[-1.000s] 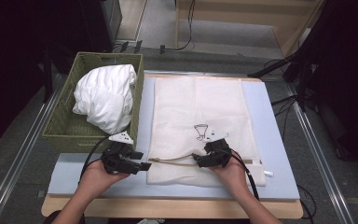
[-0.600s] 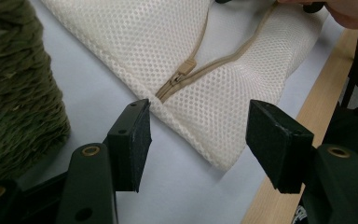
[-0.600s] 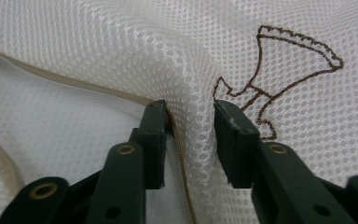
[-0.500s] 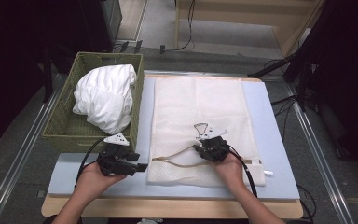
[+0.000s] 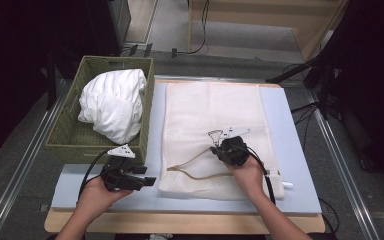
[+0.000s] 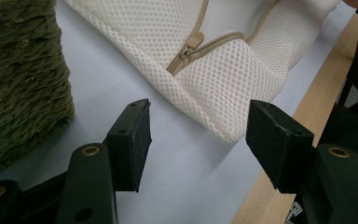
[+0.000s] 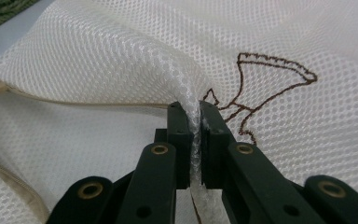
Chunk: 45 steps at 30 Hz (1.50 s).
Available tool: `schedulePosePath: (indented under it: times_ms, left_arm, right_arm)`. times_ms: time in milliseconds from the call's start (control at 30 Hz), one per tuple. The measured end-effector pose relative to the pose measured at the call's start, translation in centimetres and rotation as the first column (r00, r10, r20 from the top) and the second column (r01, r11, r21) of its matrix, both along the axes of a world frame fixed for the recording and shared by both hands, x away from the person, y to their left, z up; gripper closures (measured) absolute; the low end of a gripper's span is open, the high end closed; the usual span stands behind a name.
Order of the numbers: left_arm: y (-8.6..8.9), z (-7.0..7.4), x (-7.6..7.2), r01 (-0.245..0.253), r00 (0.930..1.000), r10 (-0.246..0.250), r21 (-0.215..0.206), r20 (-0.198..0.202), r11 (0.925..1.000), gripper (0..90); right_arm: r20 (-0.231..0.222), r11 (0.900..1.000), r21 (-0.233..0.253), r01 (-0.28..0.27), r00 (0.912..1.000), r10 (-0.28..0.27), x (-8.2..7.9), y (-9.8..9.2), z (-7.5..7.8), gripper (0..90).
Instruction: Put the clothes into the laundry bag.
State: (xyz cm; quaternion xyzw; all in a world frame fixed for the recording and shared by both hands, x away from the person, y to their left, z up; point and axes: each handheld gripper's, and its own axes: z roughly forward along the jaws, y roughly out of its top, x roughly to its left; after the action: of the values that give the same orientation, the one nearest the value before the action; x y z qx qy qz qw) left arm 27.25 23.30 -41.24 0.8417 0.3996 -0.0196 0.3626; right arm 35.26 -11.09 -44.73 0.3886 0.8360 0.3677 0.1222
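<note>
A cream mesh laundry bag lies flat on the pale blue mat, with a tan zipper gaping near its front edge. My right gripper is shut on a pinched fold of the bag's upper mesh layer, beside a brown stitched emblem. The fold is lifted, which opens the zipper mouth. My left gripper stands open just left of the bag's front left corner, with nothing between its pads. The zipper slider lies ahead of it.
A green woven basket with bundled white laundry stands at the left, its wall close to my left gripper. The wooden table edge runs along the front. Cables and a dark floor surround the table.
My right gripper has pulled the pinched mesh up and back, widening the zipper gap. My left gripper has drawn away to the left, off the bag's edge.
</note>
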Motion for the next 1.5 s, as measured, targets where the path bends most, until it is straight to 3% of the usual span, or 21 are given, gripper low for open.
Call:
schedulePosePath:
  times_ms: [400,533,733,833,967,1100,1500]
  left_arm:
    - [0.0,0.0,0.0,0.002,1.0,-0.002,0.0,-0.005,1.0,40.9]
    - [-0.1,0.0,0.0,0.002,1.0,-0.002,-0.001,-0.007,1.0,40.9]
    - [0.1,0.2,0.1,0.003,1.0,-0.003,-0.003,-0.008,1.0,40.8]
    - [0.2,0.3,0.1,0.002,1.0,-0.002,-0.007,-0.007,1.0,40.6]
    - [0.3,0.9,0.1,0.009,1.0,-0.009,-0.002,0.0,1.0,40.2]
    - [0.2,1.5,0.0,0.019,0.9998,-0.019,0.003,0.007,0.9998,40.0]
    - [-0.5,5.4,0.4,0.071,0.9974,-0.071,0.012,0.01,0.9974,38.4]
  right_arm:
    - [0.057,0.999,0.043,-0.013,0.9983,0.011,-0.7,-0.7,2.8,85.7]
    - [0.059,0.995,0.101,-0.018,0.9982,0.012,-0.8,-1.9,4.3,85.4]
    - [0.072,0.989,0.145,-0.013,0.9974,0.003,-0.9,-3.4,5.6,85.4]
    - [0.076,0.989,0.149,-0.016,0.9971,0.004,-0.9,-3.7,5.7,85.4]
    - [0.034,0.989,0.146,-0.016,0.9994,0.011,-0.3,-3.9,5.0,85.6]
    - [0.037,0.992,0.127,-0.026,0.9991,0.021,-0.4,-3.6,4.9,85.5]
    - [0.0,0.991,0.13,-0.039,0.9992,0.04,-0.1,-3.4,4.5,85.3]
